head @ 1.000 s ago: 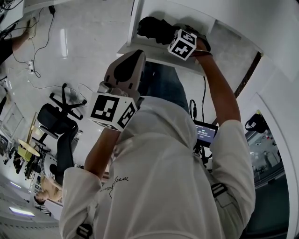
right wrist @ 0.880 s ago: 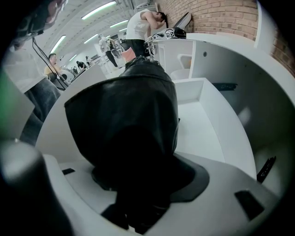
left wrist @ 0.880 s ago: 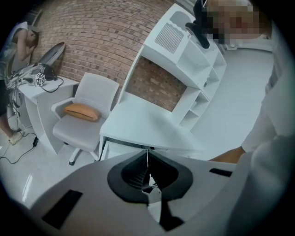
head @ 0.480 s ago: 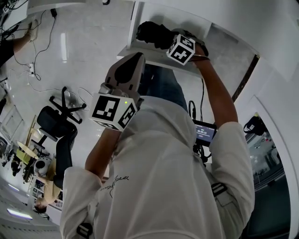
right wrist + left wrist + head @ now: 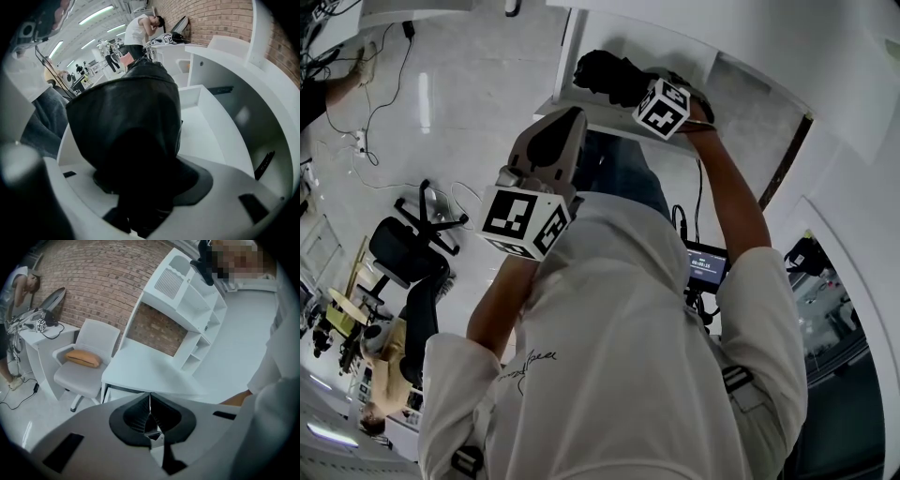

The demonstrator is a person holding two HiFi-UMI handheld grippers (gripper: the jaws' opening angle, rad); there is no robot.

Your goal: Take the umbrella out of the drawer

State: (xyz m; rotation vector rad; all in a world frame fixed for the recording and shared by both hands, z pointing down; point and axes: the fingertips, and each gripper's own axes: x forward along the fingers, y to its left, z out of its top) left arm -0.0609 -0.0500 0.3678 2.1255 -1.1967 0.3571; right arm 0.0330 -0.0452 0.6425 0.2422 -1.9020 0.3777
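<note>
Black fabric of folded umbrella [image 5: 131,117] filling most of right gripper view. Clamped between jaws of right gripper [image 5: 140,192], jaws kept apart by its bulk and pressed against its sides. Umbrella pointing away from camera, held over open white drawer [image 5: 206,126]. Whether far end touches drawer: not determinable.

From head view: right arm stretched forward and up, umbrella dark against near rim of drawer, marker cube just behind it.

Left gripper [image 5: 150,401] held up in front of chest, well apart from drawer and umbrella. Jaws closed flush, tips touching, nothing gripped.

Beyond left jaws: white desk [image 5: 140,373], white shelf unit [image 5: 187,301] on top of it, brick wall [image 5: 93,282] behind. White chair [image 5: 86,341] beside desk, orange cushion [image 5: 83,358] on seat.

White hooded top [image 5: 628,356] across lower half of head view. Black office chair [image 5: 412,262] on pale floor to left, cables trailing near it. Small lit screen [image 5: 706,264] below right elbow; text too small to read.
</note>
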